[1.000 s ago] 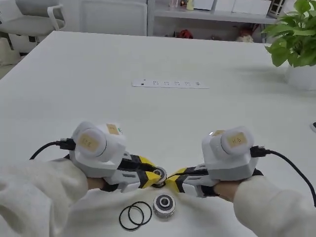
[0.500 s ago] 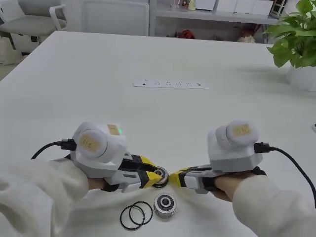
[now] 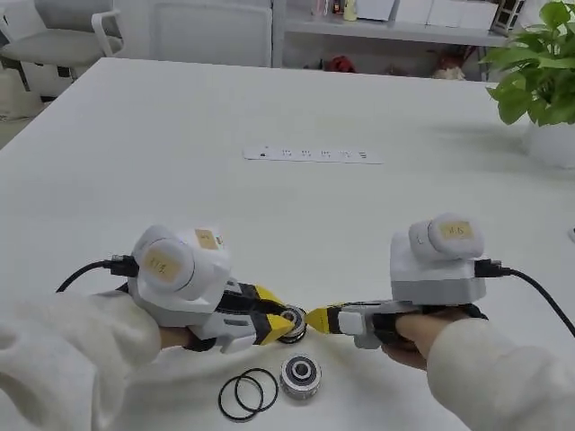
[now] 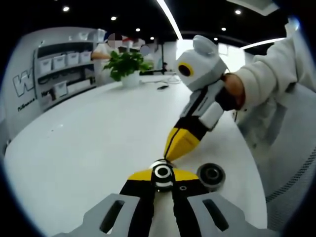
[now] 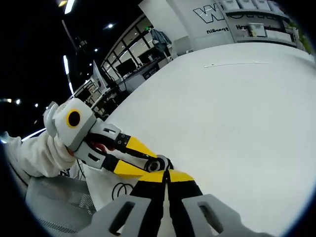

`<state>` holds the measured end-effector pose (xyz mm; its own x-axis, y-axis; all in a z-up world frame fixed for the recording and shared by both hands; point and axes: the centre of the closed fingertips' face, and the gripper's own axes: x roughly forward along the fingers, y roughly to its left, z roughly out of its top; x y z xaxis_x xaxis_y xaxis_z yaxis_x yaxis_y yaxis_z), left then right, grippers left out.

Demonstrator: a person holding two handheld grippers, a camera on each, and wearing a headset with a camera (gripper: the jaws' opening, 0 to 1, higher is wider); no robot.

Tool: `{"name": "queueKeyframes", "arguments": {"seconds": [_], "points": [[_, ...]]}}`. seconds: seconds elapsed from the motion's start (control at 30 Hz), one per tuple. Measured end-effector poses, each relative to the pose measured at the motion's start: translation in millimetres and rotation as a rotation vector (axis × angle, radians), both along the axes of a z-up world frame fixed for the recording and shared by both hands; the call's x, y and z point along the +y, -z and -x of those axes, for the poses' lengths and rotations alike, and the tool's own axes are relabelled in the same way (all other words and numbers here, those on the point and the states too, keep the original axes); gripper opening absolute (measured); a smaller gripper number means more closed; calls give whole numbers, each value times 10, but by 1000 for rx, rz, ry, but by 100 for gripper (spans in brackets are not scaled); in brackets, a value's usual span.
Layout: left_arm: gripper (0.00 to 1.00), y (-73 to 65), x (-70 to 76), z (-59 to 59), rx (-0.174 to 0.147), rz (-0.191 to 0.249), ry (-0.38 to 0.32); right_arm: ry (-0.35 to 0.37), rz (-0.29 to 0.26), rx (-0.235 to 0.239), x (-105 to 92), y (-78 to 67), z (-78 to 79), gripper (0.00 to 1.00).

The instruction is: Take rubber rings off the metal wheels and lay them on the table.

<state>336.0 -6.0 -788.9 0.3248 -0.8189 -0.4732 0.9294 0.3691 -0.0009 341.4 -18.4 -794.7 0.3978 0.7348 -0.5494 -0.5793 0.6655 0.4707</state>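
Left claw is clamped on a metal wheel, held just above the surface. Right claw is closed narrow, tips at the wheel's rim; whether it pinches a rubber ring cannot be told. Two loose rings lie beside another wheel. Judged step: ring removal. Next move calls for peeling outward against a steady left hold.

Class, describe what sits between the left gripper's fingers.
A metal wheel, its round face showing. The fingers cover its sides and lower rim, so those cannot be seen.
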Motion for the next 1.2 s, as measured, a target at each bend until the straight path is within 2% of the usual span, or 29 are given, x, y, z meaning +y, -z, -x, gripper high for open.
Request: {"name": "queueKeyframes", "arguments": {"seconds": [0.5,1.2], "points": [[13,2,5,6,-3,8,-2,-8,-10,7,54,-37,26,0],[13,-1,17,14,-4,34,-9,-47,-8,-19,135,-86,42,0]]}}
